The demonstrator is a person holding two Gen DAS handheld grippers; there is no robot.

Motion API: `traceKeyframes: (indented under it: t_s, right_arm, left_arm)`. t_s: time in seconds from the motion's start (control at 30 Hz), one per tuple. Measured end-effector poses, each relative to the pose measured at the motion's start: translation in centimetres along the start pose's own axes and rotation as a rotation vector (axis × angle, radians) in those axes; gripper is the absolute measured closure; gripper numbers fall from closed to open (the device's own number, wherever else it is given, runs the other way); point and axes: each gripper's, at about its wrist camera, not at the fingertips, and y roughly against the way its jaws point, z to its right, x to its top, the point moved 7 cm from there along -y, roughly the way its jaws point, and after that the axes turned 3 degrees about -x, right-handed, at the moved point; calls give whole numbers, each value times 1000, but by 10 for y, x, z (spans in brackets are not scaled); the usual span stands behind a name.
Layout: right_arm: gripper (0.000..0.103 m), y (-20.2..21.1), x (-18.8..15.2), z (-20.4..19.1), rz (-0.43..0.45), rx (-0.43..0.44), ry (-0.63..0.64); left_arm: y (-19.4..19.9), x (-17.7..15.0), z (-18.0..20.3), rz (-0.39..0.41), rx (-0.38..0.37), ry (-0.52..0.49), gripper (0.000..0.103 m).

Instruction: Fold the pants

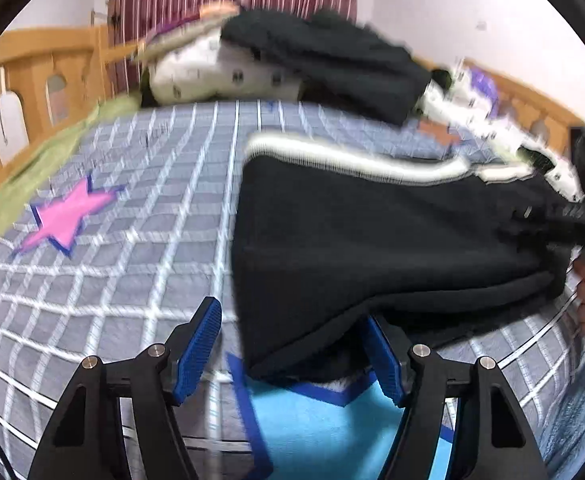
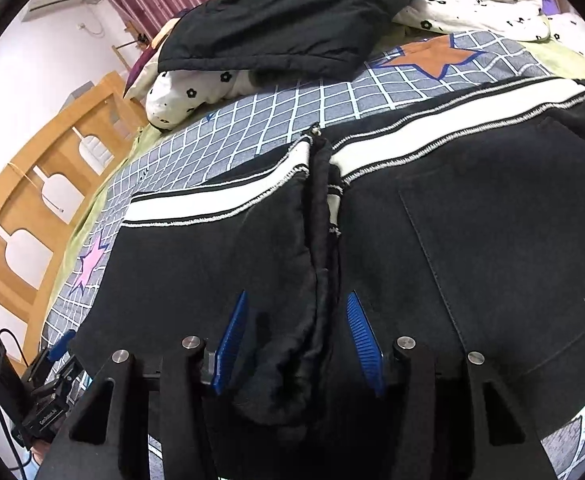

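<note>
Black pants (image 1: 372, 240) with a white side stripe (image 1: 352, 156) lie on the checked bed cover (image 1: 132, 240). My left gripper (image 1: 296, 344) is open, its blue pads either side of the pants' near corner, which hangs between them. In the right wrist view the pants (image 2: 472, 240) fill the frame, with a bunched fold (image 2: 316, 280) running up the middle. My right gripper (image 2: 296, 340) is open, its blue pads standing on either side of that bunched fold. The right gripper also shows in the left wrist view (image 1: 572, 220) at the pants' far right edge.
A black garment (image 2: 284, 20) lies on white flowered bedding (image 2: 196, 88) at the head of the bed. A wooden bed rail (image 2: 32, 200) runs along the left. Pink star (image 1: 68, 216), orange star (image 2: 432, 56) and a blue patch (image 1: 312, 420) mark the cover.
</note>
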Motion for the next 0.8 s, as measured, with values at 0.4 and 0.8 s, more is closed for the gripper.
traceKeyframes:
  t_s: [0.4, 0.8]
  right_arm:
    - [90, -29, 26, -13, -24, 13, 57]
    - [58, -57, 32, -27, -91, 16, 110]
  left_arm:
    - [24, 18, -28, 215, 80, 139, 90]
    - [12, -6, -47, 75, 84, 163, 51]
